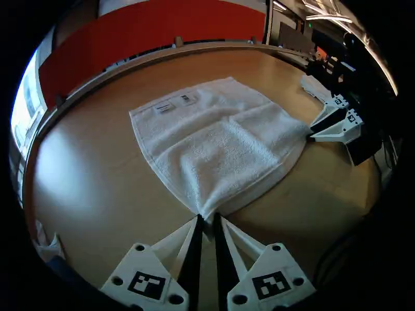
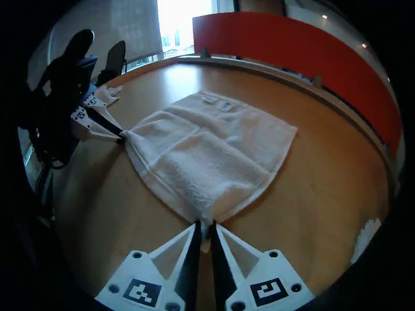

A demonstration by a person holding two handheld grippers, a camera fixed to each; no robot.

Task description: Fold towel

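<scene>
A white terry towel [image 1: 218,137] lies on the wooden table [image 1: 93,176], with a layer folded over on top and labels at its far edge. My left gripper [image 1: 207,220] is shut on the towel's near corner, pinched between both fingers. Farther off at the right, the right gripper [image 1: 312,132] pinches another corner. In the right gripper view the same towel [image 2: 212,147] spreads ahead, my right gripper [image 2: 204,228] is shut on its near corner, and the left gripper [image 2: 122,136] holds the corner at the left.
A red panel [image 1: 155,31] stands behind the table's far rim. A small white cloth [image 2: 106,94] lies near the table's edge beyond the left gripper. Dark chairs [image 2: 78,46] stand at the left of the right gripper view.
</scene>
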